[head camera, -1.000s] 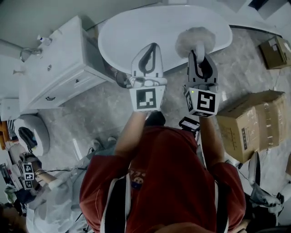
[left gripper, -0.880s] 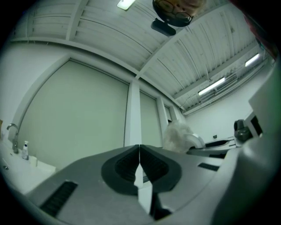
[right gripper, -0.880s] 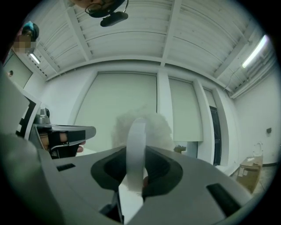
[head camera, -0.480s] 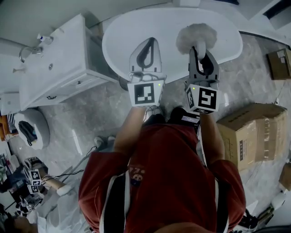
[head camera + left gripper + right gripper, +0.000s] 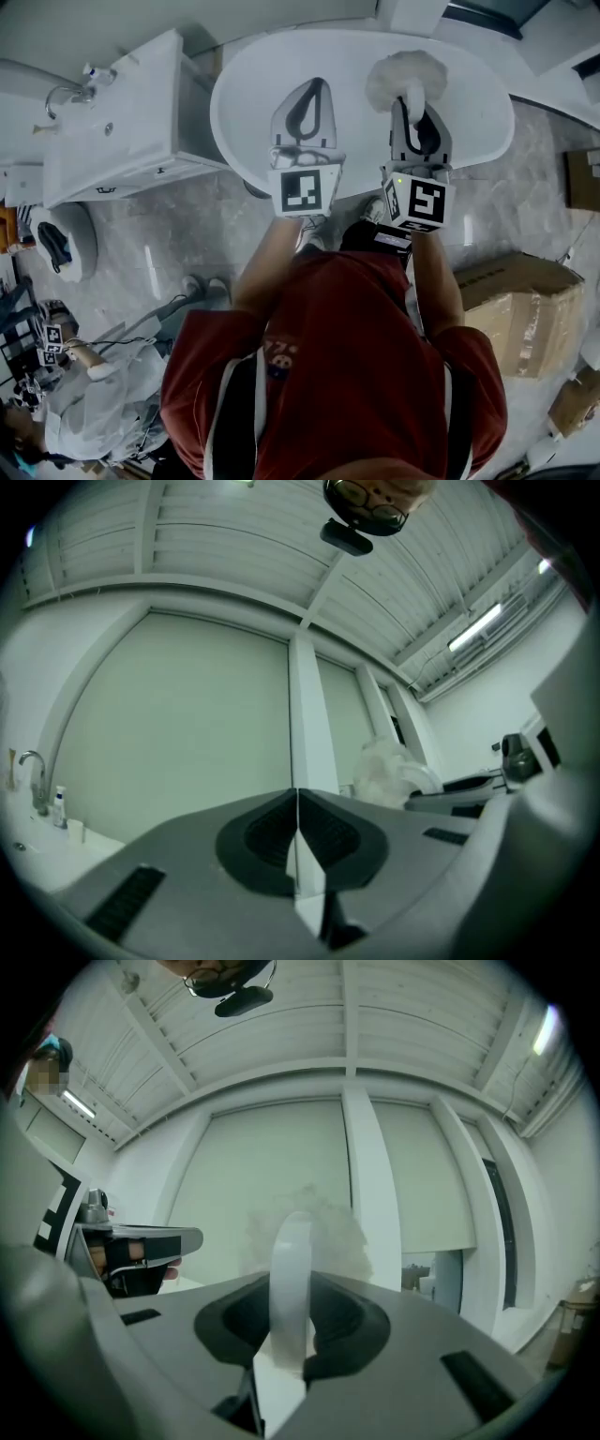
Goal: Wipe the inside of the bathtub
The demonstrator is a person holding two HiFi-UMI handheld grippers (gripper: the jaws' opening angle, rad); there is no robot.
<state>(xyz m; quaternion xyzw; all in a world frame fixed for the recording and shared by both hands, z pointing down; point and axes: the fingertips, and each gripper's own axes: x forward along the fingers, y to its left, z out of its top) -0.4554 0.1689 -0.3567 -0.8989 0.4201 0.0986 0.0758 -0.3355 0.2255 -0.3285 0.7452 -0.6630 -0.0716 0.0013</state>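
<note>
Duster point(image 5: 405, 75) sits pinched in the right hand-held gripper point(image 5: 412, 112); left hand-held gripper point(image 5: 309, 94) is pressed together, empty. Lower its fluffy head onto the bathtub point(image 5: 469, 89) wall, pressing evenly.

The bathtub point(image 5: 281, 66) is white, oval and free-standing, its smooth inside bare and open to the top. A duster point(image 5: 405, 80) with a fluffy white head is over the inside of the tub, right of its middle and nearer the far rim; whether it touches the surface cannot be told. Its flat white handle point(image 5: 289, 1269) stands upright, clamped between the jaws of the right gripper point(image 5: 418, 122).
</note>
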